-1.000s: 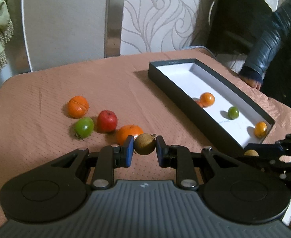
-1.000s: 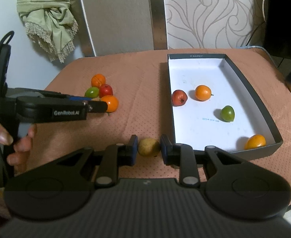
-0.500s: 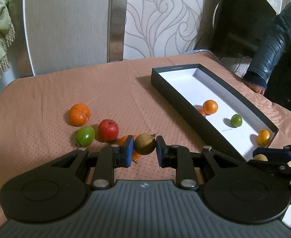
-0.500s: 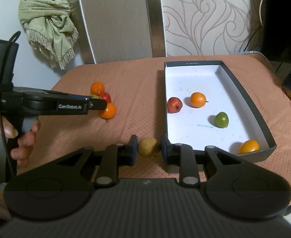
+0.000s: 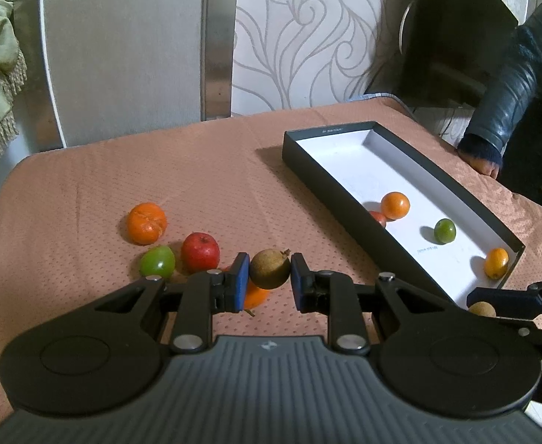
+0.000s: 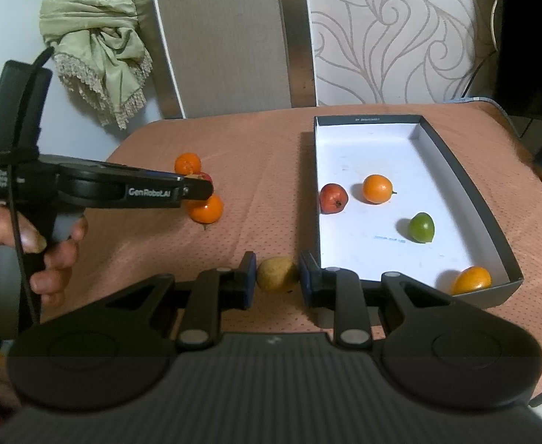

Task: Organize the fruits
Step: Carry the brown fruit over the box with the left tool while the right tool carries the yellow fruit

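Nearest to us, our left gripper is clamped on a brown round fruit, its blue pads pressing both sides, raised above the salmon tablecloth. Our right gripper grips a yellowish-brown fruit the same way, just beside the near left corner of the dark box.

Just past the left gripper, an orange fruit lies partly hidden under the held one. A little farther left sit a green fruit and a red fruit, touching, with a peeled-looking tangerine beyond them.

To the right, the white-floored box holds a small orange fruit in its near right corner, then a green one, then a red one and an orange one near each other.

At the far right edge a dark sleeve rests on the table.
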`<state>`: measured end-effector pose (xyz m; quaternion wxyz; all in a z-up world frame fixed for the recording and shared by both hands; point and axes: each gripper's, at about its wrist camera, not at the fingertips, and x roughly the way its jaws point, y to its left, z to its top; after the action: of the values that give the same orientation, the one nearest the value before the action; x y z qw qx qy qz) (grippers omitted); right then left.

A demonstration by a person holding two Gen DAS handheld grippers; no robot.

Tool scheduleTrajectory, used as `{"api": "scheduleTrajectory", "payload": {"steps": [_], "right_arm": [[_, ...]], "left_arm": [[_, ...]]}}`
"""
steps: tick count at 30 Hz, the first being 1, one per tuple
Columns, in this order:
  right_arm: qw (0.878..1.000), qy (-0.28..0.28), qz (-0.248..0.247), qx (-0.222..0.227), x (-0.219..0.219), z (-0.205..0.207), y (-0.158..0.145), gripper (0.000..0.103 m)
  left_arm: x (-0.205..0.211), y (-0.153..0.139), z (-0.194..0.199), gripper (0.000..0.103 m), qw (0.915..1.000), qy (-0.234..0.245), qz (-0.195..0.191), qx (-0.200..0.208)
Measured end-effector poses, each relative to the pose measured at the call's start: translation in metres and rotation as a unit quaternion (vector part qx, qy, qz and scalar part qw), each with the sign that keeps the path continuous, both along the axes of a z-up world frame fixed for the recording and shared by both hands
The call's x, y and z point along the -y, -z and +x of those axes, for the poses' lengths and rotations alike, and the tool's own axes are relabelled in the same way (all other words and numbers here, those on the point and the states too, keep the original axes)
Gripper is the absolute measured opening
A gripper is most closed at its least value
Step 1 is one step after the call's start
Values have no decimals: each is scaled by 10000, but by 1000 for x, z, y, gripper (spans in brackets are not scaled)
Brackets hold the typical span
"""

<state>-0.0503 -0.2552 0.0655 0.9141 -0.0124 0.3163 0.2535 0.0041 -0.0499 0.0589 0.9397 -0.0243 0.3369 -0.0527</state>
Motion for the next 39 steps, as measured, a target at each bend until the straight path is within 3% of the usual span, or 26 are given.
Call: {"api": "scheduleTrajectory", "payload": {"steps": [23,39], "right_arm": [[9996,256,45,124,21,0,-6,28],[9982,569,13,203,50,2,-7,28]], "left_arm": [[31,-14,18,28,9992,356,-94,146],[85,-23,68,28,9968,759,-81,230]]}}
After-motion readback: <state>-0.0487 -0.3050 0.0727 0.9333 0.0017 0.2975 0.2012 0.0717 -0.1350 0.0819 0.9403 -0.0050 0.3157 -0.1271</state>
